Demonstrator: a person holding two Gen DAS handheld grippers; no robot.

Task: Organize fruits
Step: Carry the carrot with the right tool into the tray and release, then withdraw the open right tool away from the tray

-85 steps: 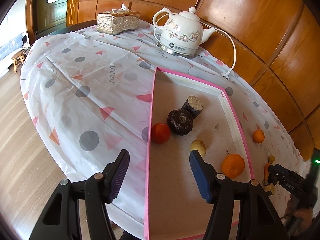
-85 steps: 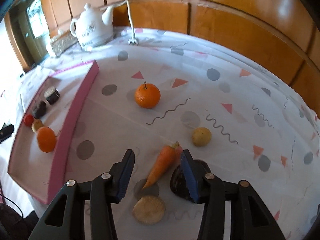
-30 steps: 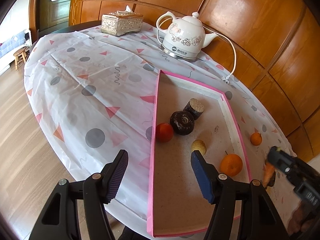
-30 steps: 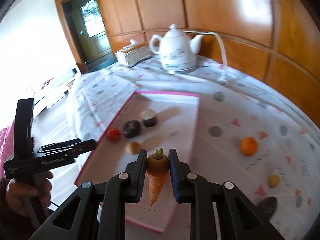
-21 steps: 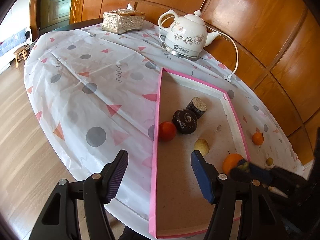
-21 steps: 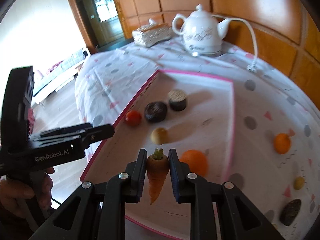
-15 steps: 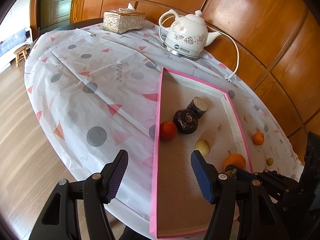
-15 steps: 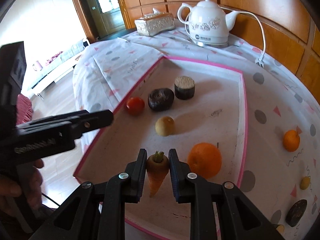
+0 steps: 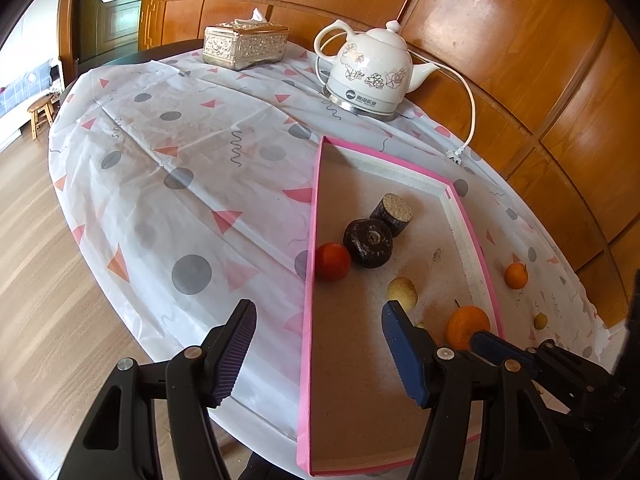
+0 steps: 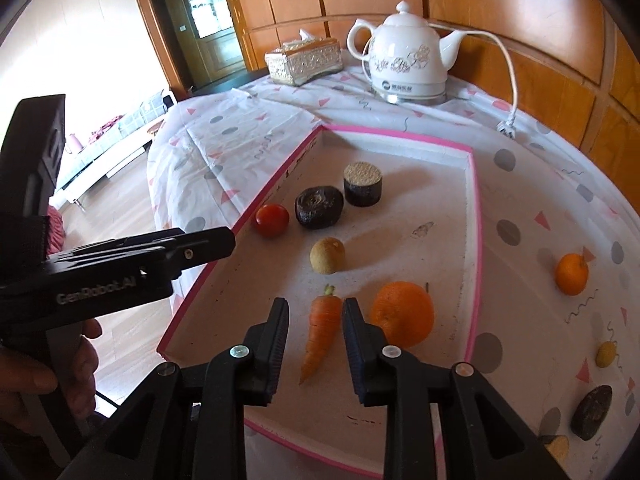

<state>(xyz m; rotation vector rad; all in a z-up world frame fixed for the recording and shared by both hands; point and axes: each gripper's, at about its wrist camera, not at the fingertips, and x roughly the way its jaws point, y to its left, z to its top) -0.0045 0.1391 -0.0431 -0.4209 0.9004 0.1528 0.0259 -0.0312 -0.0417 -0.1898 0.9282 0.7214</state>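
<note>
1. Right gripper: fingers spread, straddling the carrot.
2. Carrot: lies on the floor of the pink-rimmed tray, beside the large orange.
3. Left gripper: fingers spread, holding nothing.

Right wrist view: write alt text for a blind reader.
The right gripper, jaws open, straddles an orange carrot lying in a pink-rimmed tray beside a large orange. Behind sit a red tomato and a white ceramic kettle.
</note>
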